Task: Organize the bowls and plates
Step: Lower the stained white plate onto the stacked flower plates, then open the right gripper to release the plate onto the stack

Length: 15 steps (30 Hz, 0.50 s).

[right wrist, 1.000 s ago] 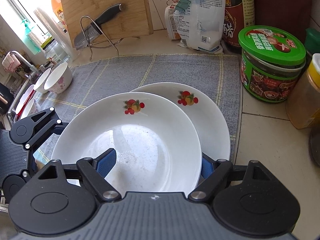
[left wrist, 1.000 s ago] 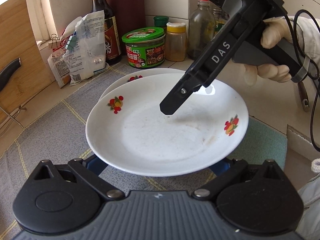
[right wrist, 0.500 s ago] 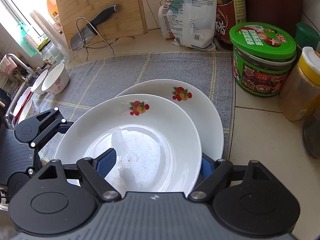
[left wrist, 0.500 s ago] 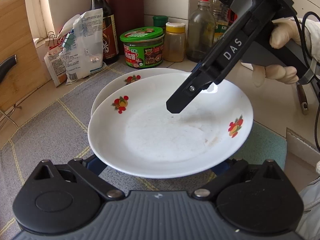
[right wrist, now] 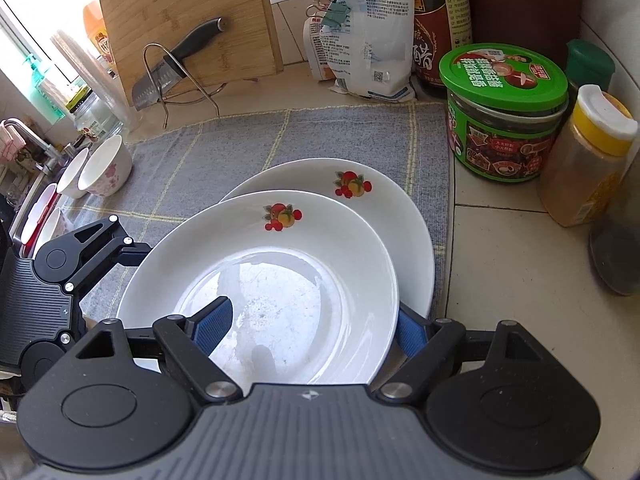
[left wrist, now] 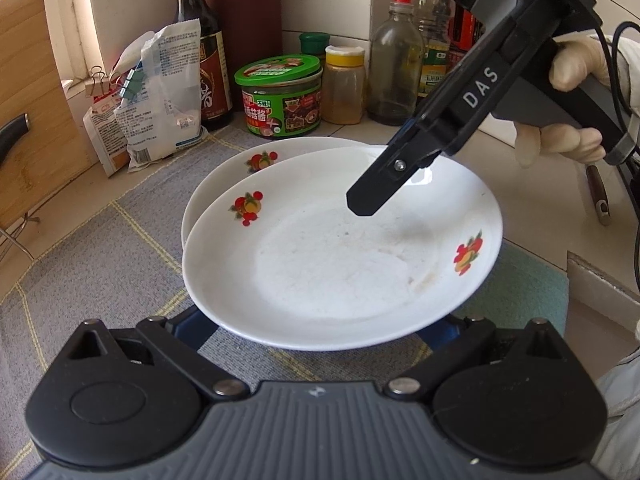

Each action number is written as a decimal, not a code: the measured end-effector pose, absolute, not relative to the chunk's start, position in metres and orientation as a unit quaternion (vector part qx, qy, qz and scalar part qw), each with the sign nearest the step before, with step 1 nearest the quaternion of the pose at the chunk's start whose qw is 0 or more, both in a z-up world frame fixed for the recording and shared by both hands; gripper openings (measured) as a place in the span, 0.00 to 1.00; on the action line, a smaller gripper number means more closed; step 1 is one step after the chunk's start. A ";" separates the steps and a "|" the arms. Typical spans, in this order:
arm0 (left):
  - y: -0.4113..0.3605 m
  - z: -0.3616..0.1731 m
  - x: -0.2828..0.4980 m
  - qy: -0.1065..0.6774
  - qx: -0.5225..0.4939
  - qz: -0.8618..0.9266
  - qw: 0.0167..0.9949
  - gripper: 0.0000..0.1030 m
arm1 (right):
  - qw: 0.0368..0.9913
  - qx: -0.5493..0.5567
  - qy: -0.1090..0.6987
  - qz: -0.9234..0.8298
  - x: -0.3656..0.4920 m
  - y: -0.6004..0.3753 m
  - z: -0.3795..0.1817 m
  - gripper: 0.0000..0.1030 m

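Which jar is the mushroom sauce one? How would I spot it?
Look at the back edge of the grey checked mat, where bottles and jars line the tiled wall. The sauce jar stands just off the mat's corner. It is short and wide with a bright green lid, unlike the taller yellow-capped spice jar beside it.

Jars (right wrist: 504, 120) crowd right; mat (right wrist: 224, 152) open left.

White letters "DAS" stand on the black arm of the right claw (left wrist: 360, 204). Chinese characters "香菇酱" stand on the green-lidded round jar (left wrist: 282, 104).
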<state>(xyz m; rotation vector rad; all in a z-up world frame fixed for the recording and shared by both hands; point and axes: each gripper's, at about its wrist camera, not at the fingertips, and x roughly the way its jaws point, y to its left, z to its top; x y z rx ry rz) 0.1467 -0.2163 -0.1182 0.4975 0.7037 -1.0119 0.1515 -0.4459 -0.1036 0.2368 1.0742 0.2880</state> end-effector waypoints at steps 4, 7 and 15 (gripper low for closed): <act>-0.214 -0.116 0.147 0.327 0.229 -0.471 0.787 0.98 | 0.844 0.110 0.509 0.131 0.151 -0.444 -0.103 0.86; -0.212 -0.115 0.145 0.325 0.228 -0.472 0.787 0.98 | 0.843 0.110 0.511 0.127 0.153 -0.443 -0.103 0.86; -0.206 -0.113 0.142 0.320 0.227 -0.477 0.786 0.98 | 0.844 0.112 0.512 0.116 0.153 -0.442 -0.101 0.86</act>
